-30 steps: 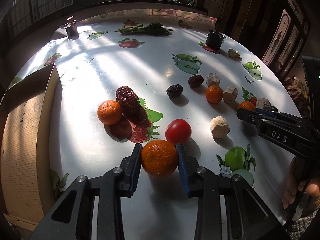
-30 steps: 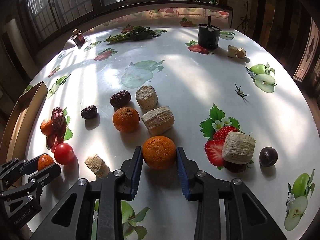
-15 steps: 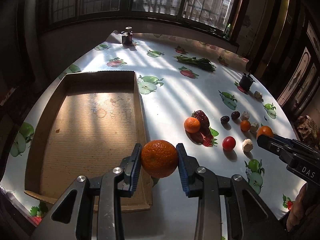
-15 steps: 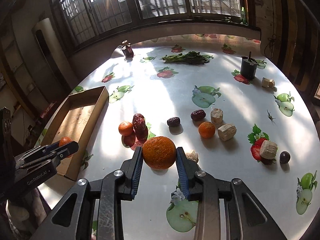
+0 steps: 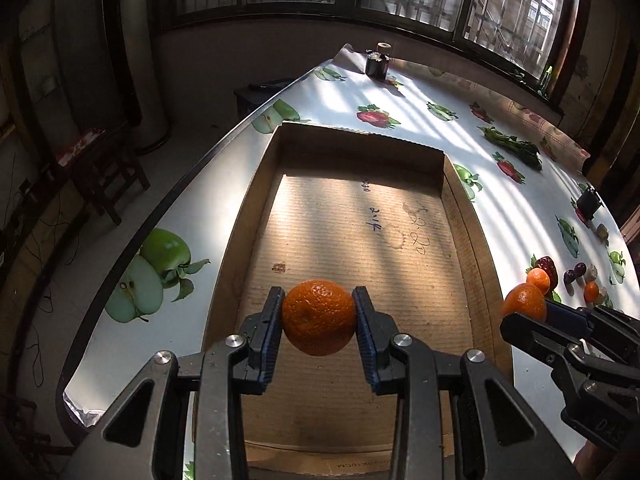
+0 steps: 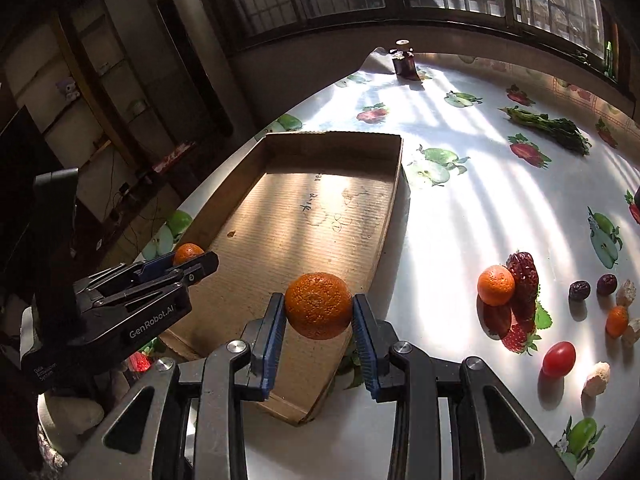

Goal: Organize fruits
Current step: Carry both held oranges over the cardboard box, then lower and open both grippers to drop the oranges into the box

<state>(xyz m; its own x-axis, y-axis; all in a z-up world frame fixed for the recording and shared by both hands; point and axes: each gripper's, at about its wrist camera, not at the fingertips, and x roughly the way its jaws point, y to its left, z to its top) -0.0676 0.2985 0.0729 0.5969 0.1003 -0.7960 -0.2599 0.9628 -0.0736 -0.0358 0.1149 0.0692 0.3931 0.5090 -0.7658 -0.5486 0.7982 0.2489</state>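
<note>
Fruit-print table [image 6: 460, 216]: cardboard tray [image 6: 394, 184], loose fruits [image 6: 496, 285], greens [image 6: 548, 128].

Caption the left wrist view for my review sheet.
Left gripper holds an orange over the empty cardboard tray; right gripper brings another orange alongside.

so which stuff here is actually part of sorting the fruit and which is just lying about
Part of the job:
- orange in left gripper
- orange in right gripper
- cardboard tray
- loose oranges, tomato, dates

Lying about:
- greens
- dark jar
- pale chunks
</note>
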